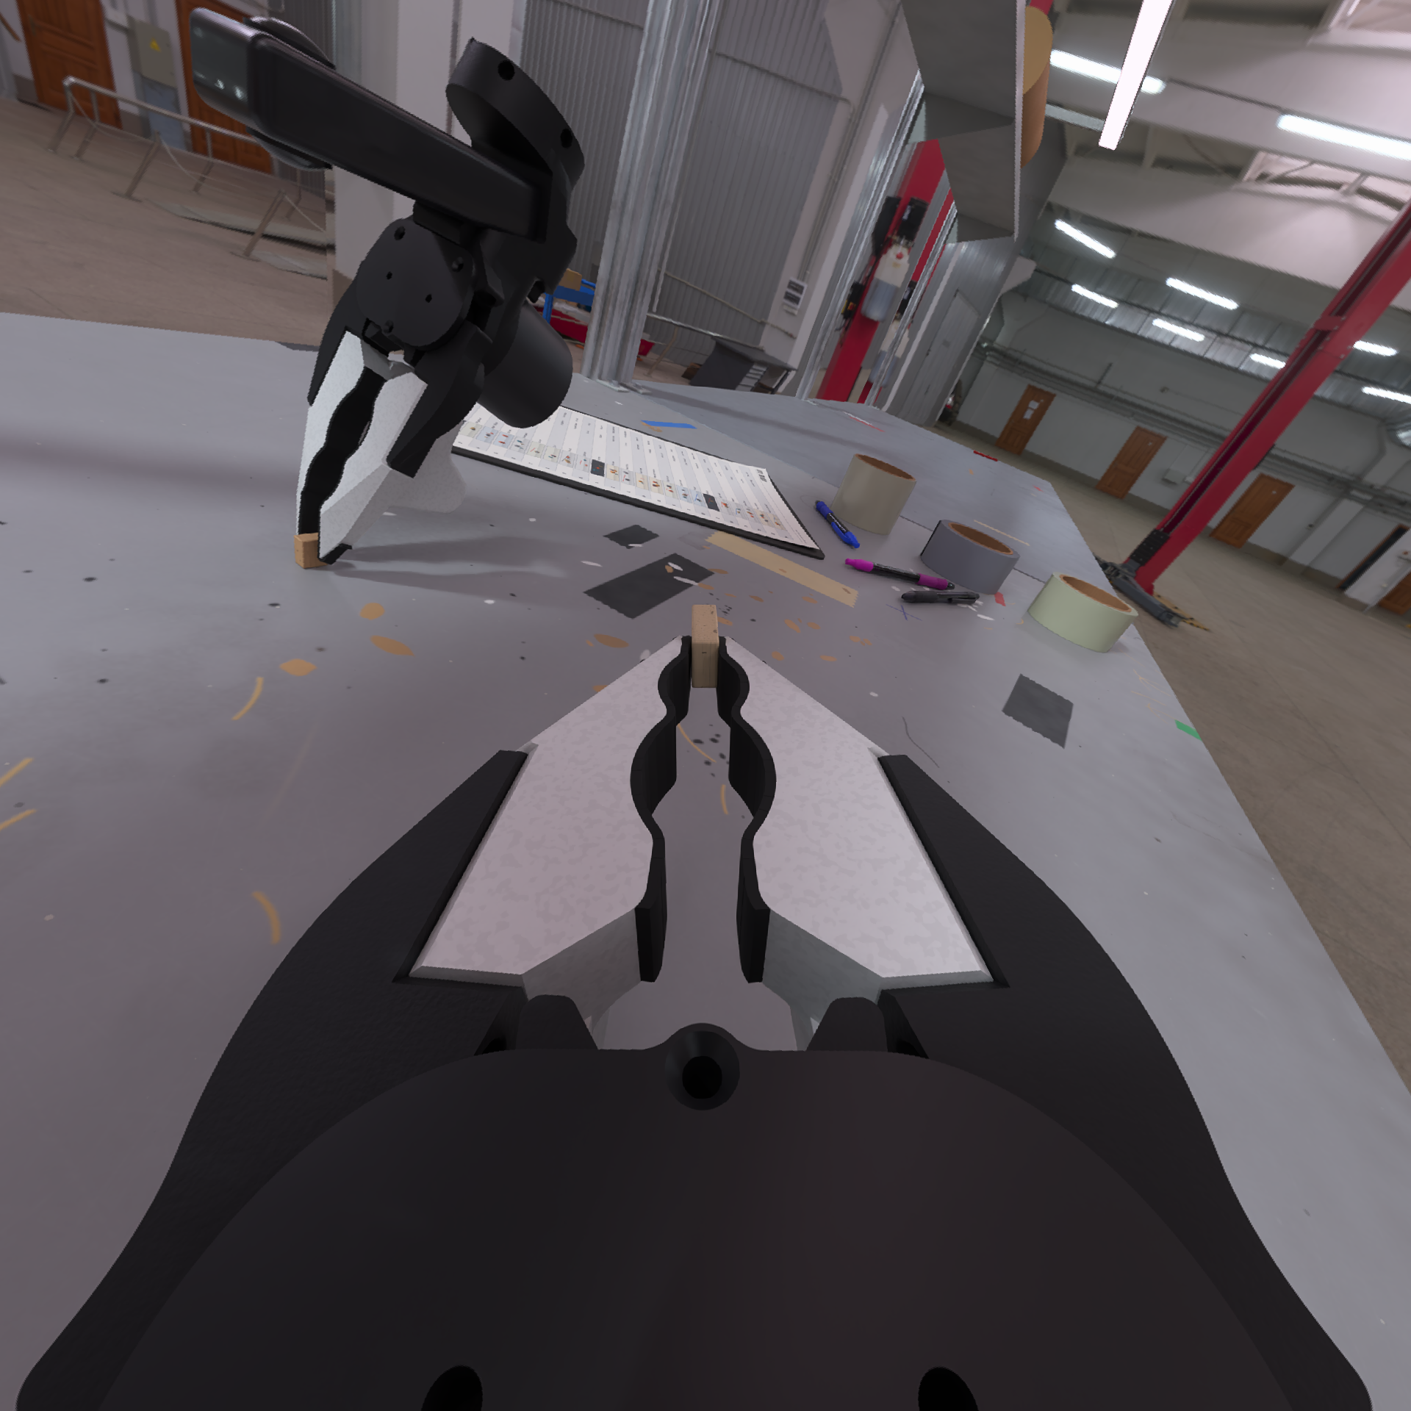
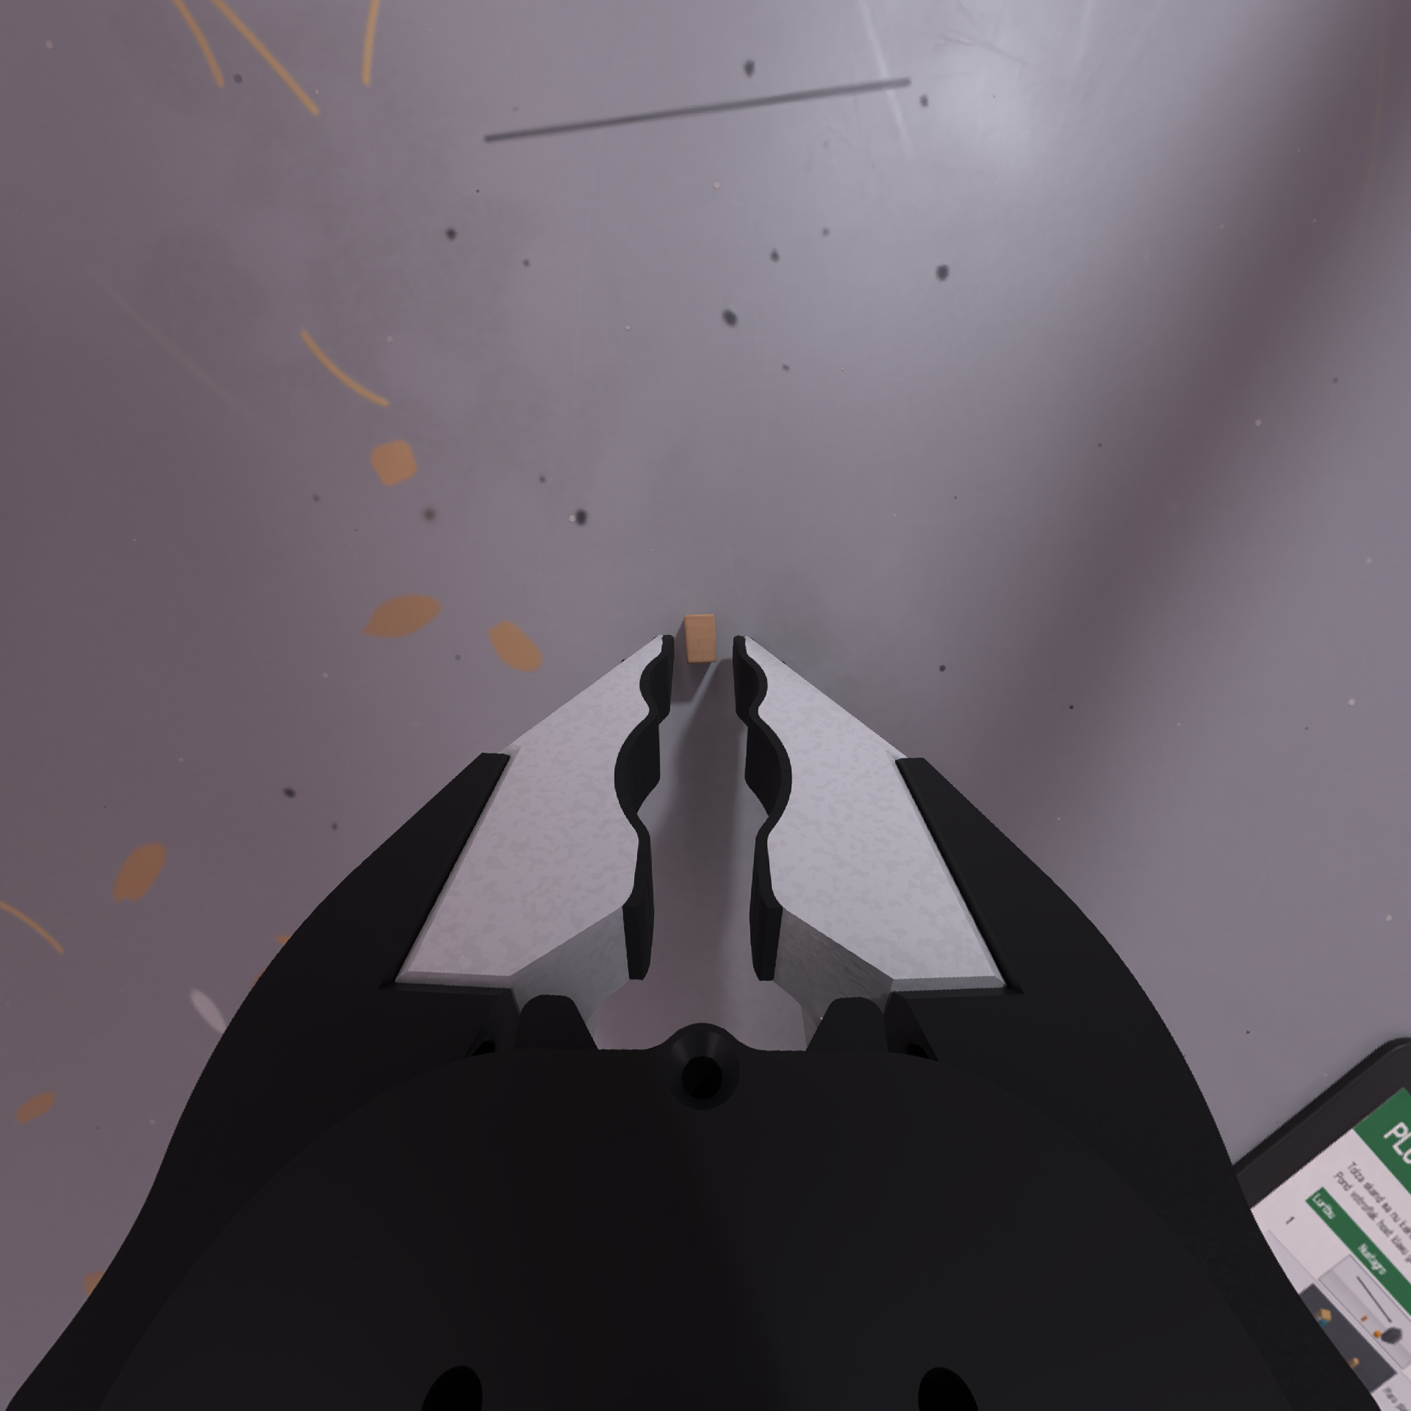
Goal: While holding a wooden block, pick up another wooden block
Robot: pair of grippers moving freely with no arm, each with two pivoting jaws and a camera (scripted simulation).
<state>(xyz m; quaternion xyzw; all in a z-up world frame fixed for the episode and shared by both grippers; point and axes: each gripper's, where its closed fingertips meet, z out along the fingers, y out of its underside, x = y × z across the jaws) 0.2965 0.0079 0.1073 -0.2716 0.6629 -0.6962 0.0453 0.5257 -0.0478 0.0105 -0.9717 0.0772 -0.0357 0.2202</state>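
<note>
The left gripper (image 1: 703, 649) is pinching a small wooden block (image 1: 704, 646) between the very tips of its jaws, which are clamped against the block's two sides. The block is standing upright in the grip, its top poking a little past the fingertips, and it is hanging clear above the grey desk (image 1: 191, 763).

The right gripper (image 2: 702, 649) is pointing steeply down at the desk (image 2: 992, 458), its jaws standing apart with a second wooden block (image 2: 699, 638) sitting between the tips. There is a visible gap on each side of this block, so neither finger is touching it. In the left wrist view the same right gripper (image 1: 321, 546) is tilting down at the far left, its tips reaching the desk with the second block (image 1: 307, 551) resting on the surface right at them.

Farther out, the desk is carrying a printed sheet on a dark board (image 1: 634, 477), a blue marker (image 1: 836, 524), a magenta marker (image 1: 897, 573) and a black marker (image 1: 939, 597). Three tape rolls are lying near the right edge: a tan one (image 1: 874, 492), a grey one (image 1: 970, 556) and a pale cream one (image 1: 1080, 612). Orange paint flecks and dark specks are dotting the grey surface around both grippers.
</note>
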